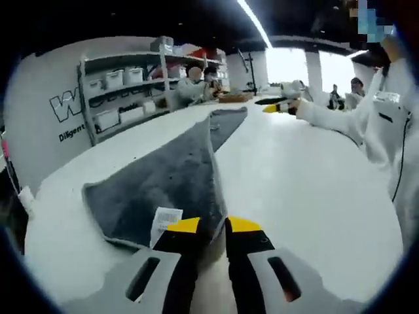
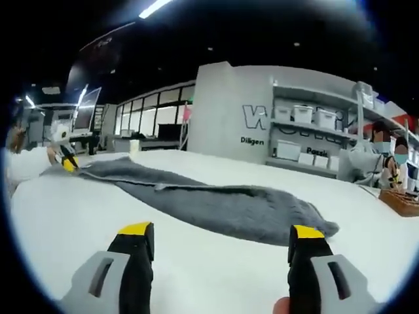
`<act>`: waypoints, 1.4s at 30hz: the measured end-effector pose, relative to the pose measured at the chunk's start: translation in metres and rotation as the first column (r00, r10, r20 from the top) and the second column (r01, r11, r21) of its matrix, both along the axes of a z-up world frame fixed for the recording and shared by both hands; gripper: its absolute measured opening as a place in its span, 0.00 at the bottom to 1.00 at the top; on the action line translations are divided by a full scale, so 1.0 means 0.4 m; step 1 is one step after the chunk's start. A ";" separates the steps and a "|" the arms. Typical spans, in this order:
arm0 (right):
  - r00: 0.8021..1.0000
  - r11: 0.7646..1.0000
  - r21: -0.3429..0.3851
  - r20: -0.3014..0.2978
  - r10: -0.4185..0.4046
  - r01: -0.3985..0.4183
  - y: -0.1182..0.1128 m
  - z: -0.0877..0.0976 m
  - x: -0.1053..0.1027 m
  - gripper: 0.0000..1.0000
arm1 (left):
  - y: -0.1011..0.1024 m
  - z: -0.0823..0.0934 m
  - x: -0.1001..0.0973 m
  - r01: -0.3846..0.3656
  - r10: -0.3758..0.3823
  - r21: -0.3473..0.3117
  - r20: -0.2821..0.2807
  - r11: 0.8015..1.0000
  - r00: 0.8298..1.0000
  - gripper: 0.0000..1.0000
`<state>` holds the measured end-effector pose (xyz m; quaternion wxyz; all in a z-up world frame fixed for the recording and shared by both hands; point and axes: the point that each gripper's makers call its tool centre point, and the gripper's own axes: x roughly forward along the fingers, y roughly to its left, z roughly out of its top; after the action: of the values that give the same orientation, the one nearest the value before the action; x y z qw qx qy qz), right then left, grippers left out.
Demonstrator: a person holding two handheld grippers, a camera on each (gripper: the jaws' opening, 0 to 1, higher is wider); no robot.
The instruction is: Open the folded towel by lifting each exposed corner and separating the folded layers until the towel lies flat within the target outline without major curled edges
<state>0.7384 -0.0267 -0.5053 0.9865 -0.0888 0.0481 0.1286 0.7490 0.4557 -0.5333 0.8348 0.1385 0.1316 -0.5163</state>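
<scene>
Although the grey towel (image 1: 170, 176) already lies stretched along the white table (image 1: 308, 190), the job looks only partly done. In the left gripper view a raised fold line runs from the near edge away toward the far end, and the far portion looks darker, so layers may still be doubled there; I cannot say how many. No target outline can be made out on the table, so whether the towel sits inside one cannot be judged. What seems left is separating any remaining layers and smoothing the edges.

On the left, the left gripper (image 1: 213, 226) sits at the towel's near corner, next to a white tag (image 1: 165, 222). Its yellow-tipped jaws stand close together with a narrow gap, right at the cloth's edge. They appear to pinch that corner, though the contact itself is hard to see, so I judge rather than know that the fabric is gripped. The right gripper view also shows this tool, small, at the towel's far left end (image 2: 65, 163).

Moving right, the right gripper (image 2: 222, 239) has its jaws spread wide with nothing between them, hovering above bare table just short of the towel's long side. In the left gripper view it appears far off (image 1: 275, 108) near the towel's far end, carried by a person in a white sleeve (image 1: 334, 121). Shelves with bins (image 1: 124, 91) stand beyond the table.
</scene>
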 end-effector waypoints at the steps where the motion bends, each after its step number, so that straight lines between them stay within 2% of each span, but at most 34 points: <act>1: 1.000 1.000 -0.011 0.020 -0.013 0.014 -0.004 0.004 0.000 0.82 | 0.012 0.017 0.010 -0.033 0.033 -0.070 0.005 0.997 0.999 0.18; 2: 0.999 1.000 -0.025 0.034 -0.018 0.019 -0.003 0.006 -0.002 0.82 | 0.026 0.026 0.017 -0.065 0.067 -0.102 0.011 0.993 0.998 0.20; 4: 0.998 0.998 -0.056 0.059 -0.031 0.034 -0.001 0.009 -0.002 0.85 | 0.053 0.040 0.029 -0.112 0.115 -0.118 0.015 0.987 0.993 0.27; 7: 0.998 0.983 -0.179 0.059 -0.037 0.047 0.008 0.001 0.013 0.85 | 0.075 0.072 0.031 -0.156 0.165 -0.143 0.058 0.977 0.985 0.40; 8: 0.998 0.980 -0.191 0.059 -0.037 0.048 0.009 0.000 0.015 0.85 | 0.076 0.073 0.031 -0.158 0.168 -0.144 0.057 0.977 0.984 0.44; 9: 0.997 0.970 -0.240 0.076 -0.028 0.046 0.023 0.005 0.032 0.85 | 0.084 0.080 0.027 -0.181 0.193 -0.160 0.061 0.970 0.979 0.50; 12: 0.997 0.961 -0.273 0.081 -0.012 0.033 0.049 0.014 0.073 0.84 | 0.092 0.092 0.028 -0.220 0.233 -0.179 0.049 0.959 0.971 0.68; 14: 0.995 0.951 -0.308 0.096 0.000 0.029 0.063 0.030 0.109 0.80 | 0.099 0.095 0.041 -0.248 0.262 -0.201 0.043 0.948 0.964 0.76; 17: 0.996 0.918 -0.396 0.087 0.007 0.029 0.081 0.042 0.174 0.76 | 0.102 0.073 0.046 -0.280 0.286 -0.173 0.010 0.944 0.958 0.83; 20: 0.997 0.900 -0.435 0.071 0.023 0.010 0.100 0.044 0.235 0.73 | 0.108 0.070 0.048 -0.305 0.310 -0.144 0.018 0.941 0.950 0.91; 22: 0.999 0.866 -0.500 0.047 0.022 0.004 0.102 0.037 0.286 0.72 | 0.110 0.074 0.049 -0.312 0.318 -0.147 0.019 0.939 0.948 0.94; 23: 0.999 0.856 -0.516 0.041 0.016 0.007 0.102 0.034 0.297 0.71 | 0.111 0.075 0.049 -0.314 0.320 -0.152 0.015 0.937 0.947 0.96; 26: 1.000 0.850 -0.527 0.023 0.000 0.012 0.107 0.024 0.352 0.71 | 0.115 0.076 0.050 -0.325 0.329 -0.157 0.002 0.933 0.944 0.99; 28: 1.000 0.815 -0.580 -0.002 -0.013 0.010 0.101 0.004 0.388 0.73 | 0.119 0.075 0.053 -0.335 0.339 -0.149 -0.001 0.930 0.941 0.99; 29: 1.000 0.805 -0.594 -0.020 -0.022 0.006 0.097 -0.008 0.402 0.73 | 0.121 0.074 0.053 -0.338 0.341 -0.143 -0.001 0.930 0.940 0.99; 33: 0.999 0.783 -0.622 -0.039 -0.015 -0.013 0.110 -0.029 0.437 0.71 | 0.119 0.080 0.049 -0.339 0.343 -0.151 0.001 0.929 0.939 0.99; 39: 0.999 0.748 -0.663 -0.032 0.009 -0.028 0.142 -0.028 0.478 0.66 | 0.104 0.082 0.046 -0.324 0.328 -0.146 0.008 0.935 0.944 0.99; 41: 0.998 0.697 -0.714 -0.036 0.049 -0.060 0.160 -0.035 0.491 0.61 | 0.099 0.082 0.044 -0.316 0.321 -0.146 0.009 0.937 0.947 0.99; 42: 0.997 0.682 -0.728 -0.037 0.060 -0.068 0.167 -0.037 0.495 0.58 | 0.097 0.081 0.044 -0.313 0.317 -0.149 0.005 0.938 0.948 0.99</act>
<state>0.9365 0.0400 -0.5203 0.8647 -0.4742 0.0970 0.1338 0.7665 0.4945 -0.5009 0.9164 0.0617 0.1018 -0.3821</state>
